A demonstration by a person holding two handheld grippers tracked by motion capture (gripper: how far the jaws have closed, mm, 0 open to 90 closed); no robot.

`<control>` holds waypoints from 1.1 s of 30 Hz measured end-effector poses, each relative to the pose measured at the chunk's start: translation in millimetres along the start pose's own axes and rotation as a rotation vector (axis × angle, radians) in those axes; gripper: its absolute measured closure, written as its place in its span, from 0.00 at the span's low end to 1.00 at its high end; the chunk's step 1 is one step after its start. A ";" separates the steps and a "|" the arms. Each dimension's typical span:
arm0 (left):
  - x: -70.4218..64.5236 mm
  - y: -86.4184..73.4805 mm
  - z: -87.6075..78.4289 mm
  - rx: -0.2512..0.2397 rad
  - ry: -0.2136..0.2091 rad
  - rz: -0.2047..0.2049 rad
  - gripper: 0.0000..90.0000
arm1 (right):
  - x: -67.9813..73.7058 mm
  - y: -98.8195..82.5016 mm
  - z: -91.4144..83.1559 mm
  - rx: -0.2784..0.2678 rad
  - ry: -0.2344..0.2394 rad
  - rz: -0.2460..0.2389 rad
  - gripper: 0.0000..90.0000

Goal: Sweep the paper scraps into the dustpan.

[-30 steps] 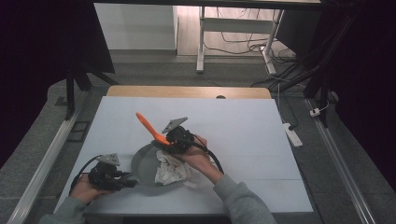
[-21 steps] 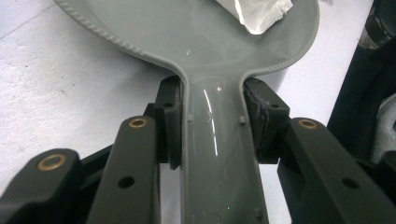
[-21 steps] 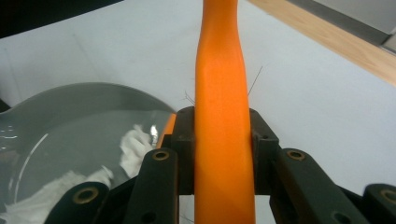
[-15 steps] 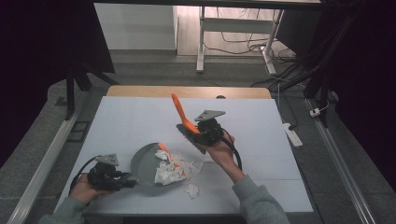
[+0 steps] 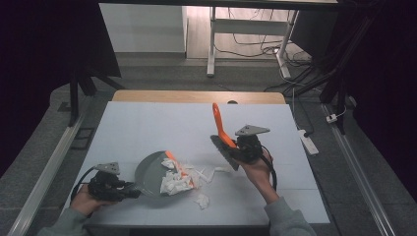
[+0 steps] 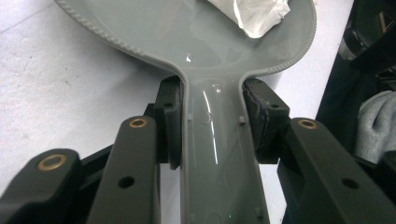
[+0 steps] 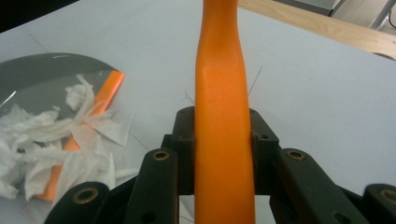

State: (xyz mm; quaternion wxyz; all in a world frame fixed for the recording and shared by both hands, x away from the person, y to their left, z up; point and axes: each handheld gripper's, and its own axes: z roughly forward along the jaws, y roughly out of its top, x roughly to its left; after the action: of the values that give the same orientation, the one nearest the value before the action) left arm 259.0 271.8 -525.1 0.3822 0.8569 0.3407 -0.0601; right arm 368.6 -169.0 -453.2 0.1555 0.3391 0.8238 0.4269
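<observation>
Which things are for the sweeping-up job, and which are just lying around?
For the job:
- grey dustpan, held by the left gripper
- orange-handled brush, held by the right gripper
- white paper scraps, in and beside the dustpan

Just lying around:
- white power strip on the floor
- cables at the back

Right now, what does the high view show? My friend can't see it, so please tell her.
The left gripper clamps a grey dustpan by its handle, torn white paper scraps piled at its mouth. The right gripper holds an orange-handled brush above the white table.
</observation>
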 end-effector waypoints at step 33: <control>-20.2 -15.5 -9.9 0.084 -0.050 0.123 0.68 | -8.5 -17.2 14.8 0.130 -0.090 0.060 0.78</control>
State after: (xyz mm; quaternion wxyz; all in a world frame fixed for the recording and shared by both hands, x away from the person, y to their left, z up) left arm 232.4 275.2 -520.4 0.3572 0.8898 0.2749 -0.0720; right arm 375.5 -173.0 -476.1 0.1575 0.3917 0.8314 0.3614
